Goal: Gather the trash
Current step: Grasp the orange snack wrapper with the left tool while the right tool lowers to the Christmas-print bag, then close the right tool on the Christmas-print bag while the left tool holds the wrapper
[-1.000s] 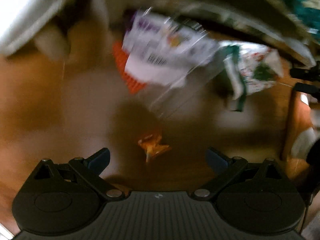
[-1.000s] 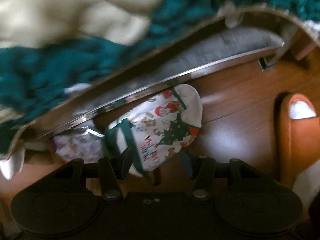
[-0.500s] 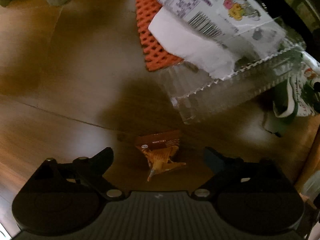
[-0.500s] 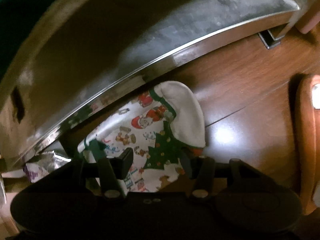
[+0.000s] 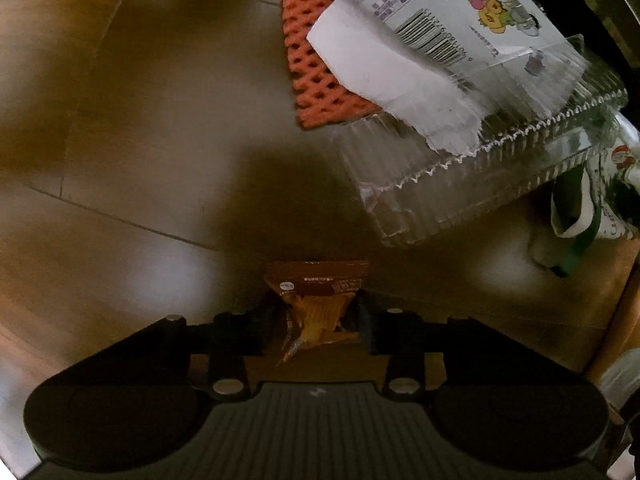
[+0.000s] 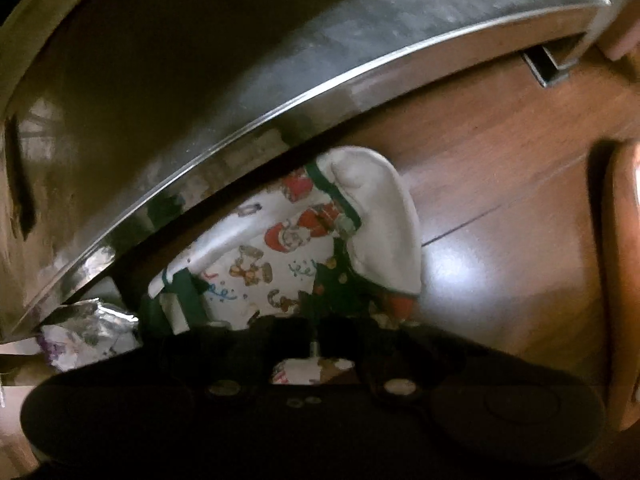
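A small orange-brown snack wrapper lies on the wooden floor between the fingers of my left gripper. Its jaws are closing, and the pads press the wrapper from both sides. My right gripper points down at a Christmas-print bag with green trim. It is shut on the bag's near edge, and a bit of the print shows behind the fingers. The same bag appears at the right edge of the left wrist view.
Beyond the left gripper lie a clear ribbed plastic box, a white barcoded wrapper and an orange foam net. A metal-edged furniture base overhangs the bag. A crumpled silvery wrapper lies left, an orange slipper right.
Both grippers have come down toward the floor and closed from wide open. The left one now grips the snack wrapper, the right one the Christmas-print bag.
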Demonstrator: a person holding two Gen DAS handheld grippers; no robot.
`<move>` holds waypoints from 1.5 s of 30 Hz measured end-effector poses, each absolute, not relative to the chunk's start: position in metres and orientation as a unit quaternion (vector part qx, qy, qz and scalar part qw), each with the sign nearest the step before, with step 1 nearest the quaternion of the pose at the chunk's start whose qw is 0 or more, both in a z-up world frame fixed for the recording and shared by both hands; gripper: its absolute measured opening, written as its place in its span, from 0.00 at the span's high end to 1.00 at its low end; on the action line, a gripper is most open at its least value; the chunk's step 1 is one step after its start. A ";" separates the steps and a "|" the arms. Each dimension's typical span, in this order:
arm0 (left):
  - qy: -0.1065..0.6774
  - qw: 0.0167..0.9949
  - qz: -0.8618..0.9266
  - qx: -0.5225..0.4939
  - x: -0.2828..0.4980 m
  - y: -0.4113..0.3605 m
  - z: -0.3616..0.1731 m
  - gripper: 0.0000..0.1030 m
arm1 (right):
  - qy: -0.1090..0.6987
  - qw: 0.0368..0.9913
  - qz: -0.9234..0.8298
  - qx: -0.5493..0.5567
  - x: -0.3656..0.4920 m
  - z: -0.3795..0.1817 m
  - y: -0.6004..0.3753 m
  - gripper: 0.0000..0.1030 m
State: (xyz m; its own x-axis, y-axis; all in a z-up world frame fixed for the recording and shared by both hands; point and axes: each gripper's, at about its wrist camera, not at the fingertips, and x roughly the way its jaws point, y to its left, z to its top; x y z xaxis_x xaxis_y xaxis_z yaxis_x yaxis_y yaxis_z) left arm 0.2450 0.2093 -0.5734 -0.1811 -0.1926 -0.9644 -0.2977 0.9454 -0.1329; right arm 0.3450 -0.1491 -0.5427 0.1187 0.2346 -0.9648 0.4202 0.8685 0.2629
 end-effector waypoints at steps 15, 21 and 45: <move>0.773 0.614 0.030 -0.158 0.249 0.210 -0.567 0.64 | 0.627 0.699 -0.111 0.327 0.307 -0.520 -0.192 0.54; 0.775 0.611 0.029 -0.161 0.247 0.212 -0.574 0.64 | 0.646 0.682 -0.109 0.324 0.319 -0.542 -0.182 0.53; 0.786 0.607 -0.021 -0.115 0.231 0.205 -0.534 0.65 | 0.647 0.724 -0.082 0.224 0.300 -0.483 -0.147 0.98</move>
State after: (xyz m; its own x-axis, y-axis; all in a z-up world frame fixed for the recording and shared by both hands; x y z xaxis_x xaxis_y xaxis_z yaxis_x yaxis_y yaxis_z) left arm 0.2308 0.2050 -0.5338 -0.2357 -0.2064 -0.9497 -0.1558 0.9726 -0.1727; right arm 0.2997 -0.1468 -0.4825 0.1497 0.1715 -0.9738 0.4086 0.8861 0.2188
